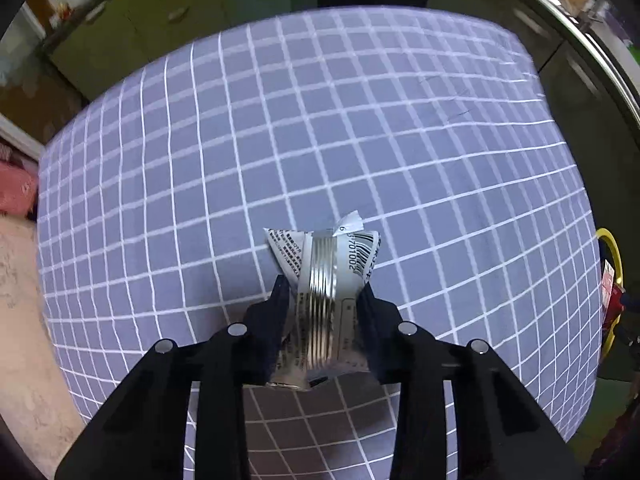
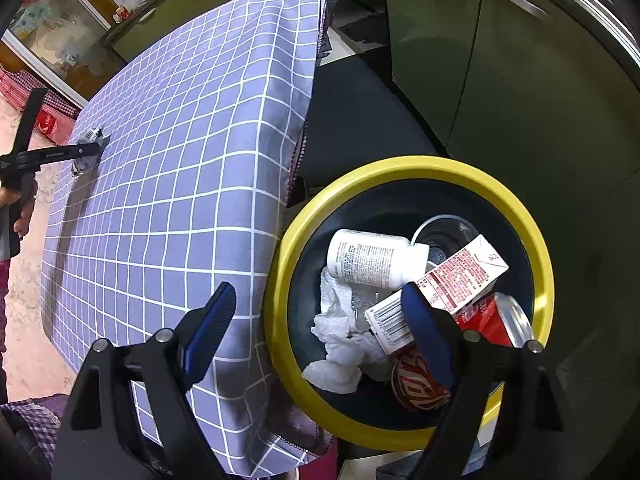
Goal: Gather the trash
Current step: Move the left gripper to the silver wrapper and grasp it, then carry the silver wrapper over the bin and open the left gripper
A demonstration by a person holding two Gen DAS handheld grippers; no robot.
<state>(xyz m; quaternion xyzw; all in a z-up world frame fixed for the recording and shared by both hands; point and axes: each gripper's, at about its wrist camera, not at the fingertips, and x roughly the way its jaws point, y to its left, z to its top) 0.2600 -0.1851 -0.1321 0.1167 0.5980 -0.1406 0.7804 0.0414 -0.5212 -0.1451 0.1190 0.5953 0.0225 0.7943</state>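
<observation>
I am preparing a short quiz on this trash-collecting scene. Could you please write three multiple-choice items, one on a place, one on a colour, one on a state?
1. Where is the white plastic bottle?
A. On the checked tablecloth
B. Inside the bin
C. On the floor beside the bin

2. What colour is the rim of the bin?
A. Yellow
B. Red
C. White

3. What is the state of the left gripper?
A. Open above the bare cloth
B. Shut with nothing in it
C. Shut on a crumpled silver wrapper

Answers:
1. B: the bottle lies in the bin among a red-and-white carton, red cans and white tissue.
2. A: the ring around the dark bin is yellow.
3. C: both fingers press the sides of the crumpled silver wrapper over the checked tablecloth.
</observation>
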